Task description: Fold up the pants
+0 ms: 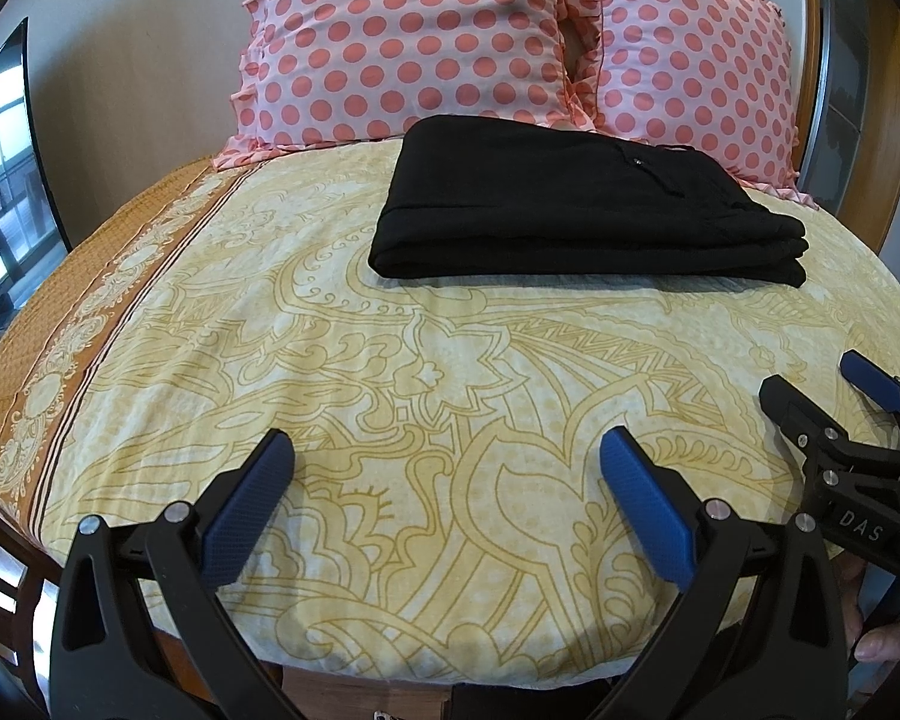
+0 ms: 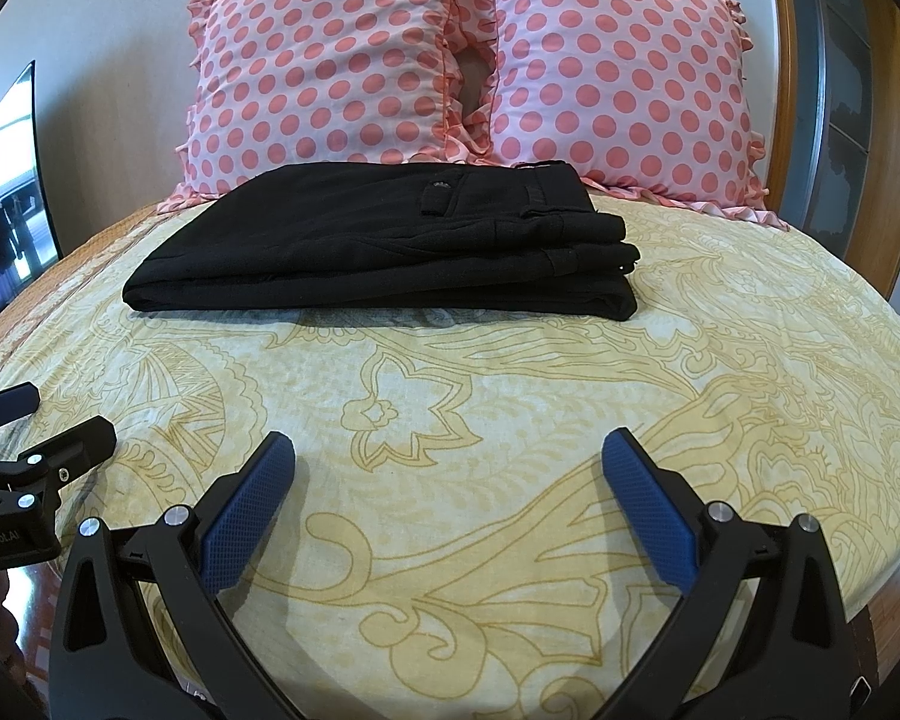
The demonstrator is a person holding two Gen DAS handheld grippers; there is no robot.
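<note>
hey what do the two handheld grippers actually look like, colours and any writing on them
Both the left gripper and the right gripper have black plastic arms with silver rivets and blue textured finger pads. White lettering marks the bodies: "DAS" on the right, partly cut-off "enRobot.AI" on the left.

Two pink polka-dot pillows (image 1: 402,42) (image 2: 330,78) with ruffled edges, propped side by side at the head of the bed. Yellow sheet (image 1: 390,360) (image 2: 450,390) with ornate tan floral print, orange patterned border (image 1: 60,324) at left. Wooden headboard (image 2: 786,60) behind.
</note>
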